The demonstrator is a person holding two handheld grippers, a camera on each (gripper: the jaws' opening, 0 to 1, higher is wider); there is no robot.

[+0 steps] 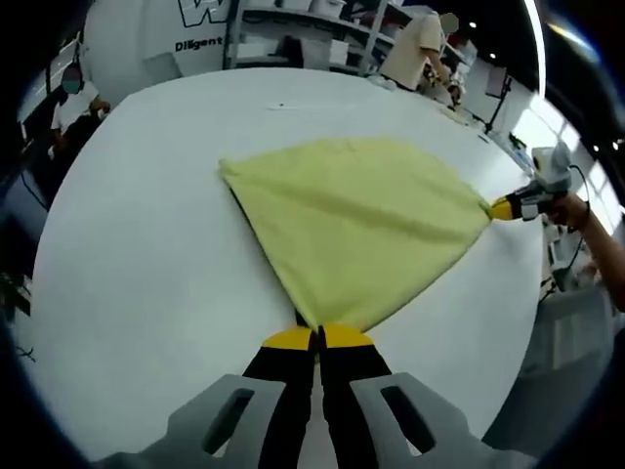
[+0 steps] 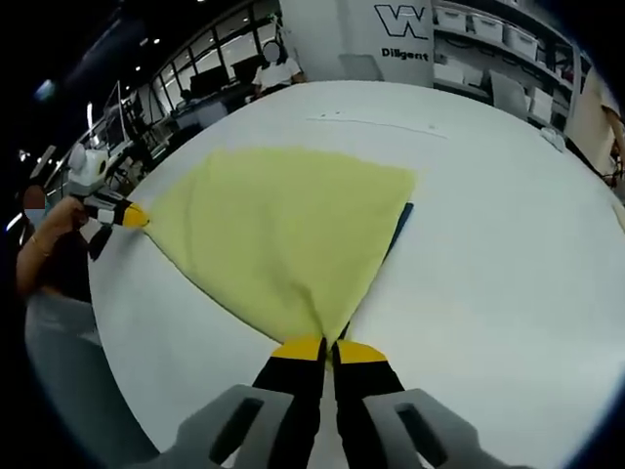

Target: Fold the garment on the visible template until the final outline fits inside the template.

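Observation:
A pale yellow garment (image 1: 356, 220) lies spread over the white table (image 1: 146, 244), stretched taut between both grippers. My left gripper (image 1: 317, 337) is shut on one corner of it at the near edge. The right gripper (image 1: 503, 208) pinches the opposite corner at the right, held by a hand. In the right gripper view the same garment (image 2: 283, 230) fans out from my right gripper (image 2: 329, 348), which is shut on its corner, and the left gripper (image 2: 135, 217) holds the far left corner. A dark template edge (image 2: 400, 223) peeks out beside the cloth.
The round table's rim (image 1: 518, 332) drops off at the right. Shelving with boxes (image 1: 303, 29) and a white wall with lettering (image 2: 405, 29) stand behind. People (image 1: 73, 98) are at the far edges, and another person (image 1: 420, 49) is by the shelves.

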